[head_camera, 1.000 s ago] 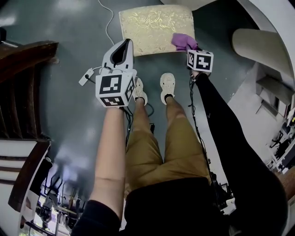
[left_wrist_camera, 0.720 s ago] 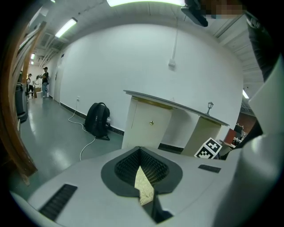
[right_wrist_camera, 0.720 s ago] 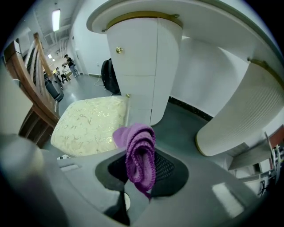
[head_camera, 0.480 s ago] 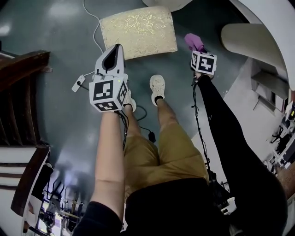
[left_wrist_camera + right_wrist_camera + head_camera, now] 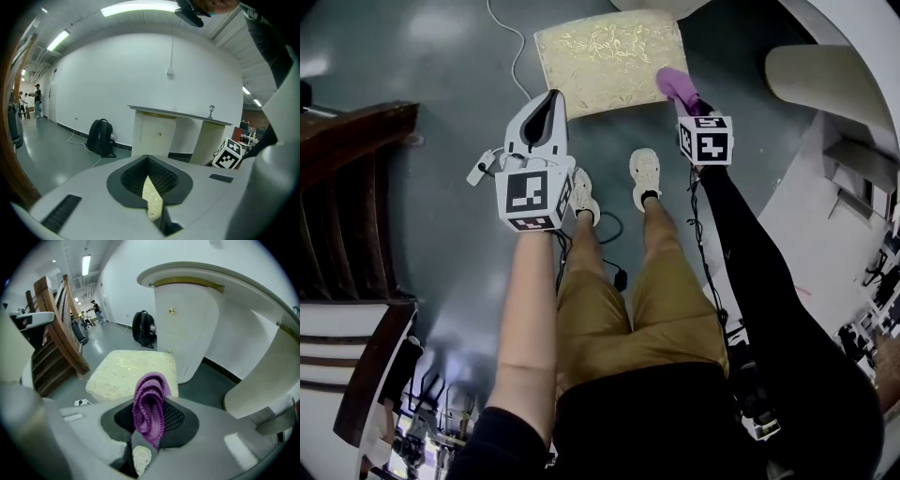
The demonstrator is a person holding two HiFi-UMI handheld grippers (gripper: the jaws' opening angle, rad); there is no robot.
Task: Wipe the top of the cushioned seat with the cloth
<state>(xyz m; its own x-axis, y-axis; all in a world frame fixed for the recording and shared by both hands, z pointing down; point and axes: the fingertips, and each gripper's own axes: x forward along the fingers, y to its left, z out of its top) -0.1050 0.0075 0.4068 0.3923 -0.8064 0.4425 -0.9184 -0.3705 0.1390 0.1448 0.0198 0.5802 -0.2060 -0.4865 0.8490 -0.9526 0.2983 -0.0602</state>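
Pinching cloth (image 5: 149, 409), right gripper (image 5: 143, 444), near cushioned seat (image 5: 605, 52) edge

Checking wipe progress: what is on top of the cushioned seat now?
The cushioned seat shows a bare top; the purple cloth, clamped in the right gripper, hides its near-right corner.

A black backpack (image 5: 100, 137) sits by the white wall (image 5: 117, 79).
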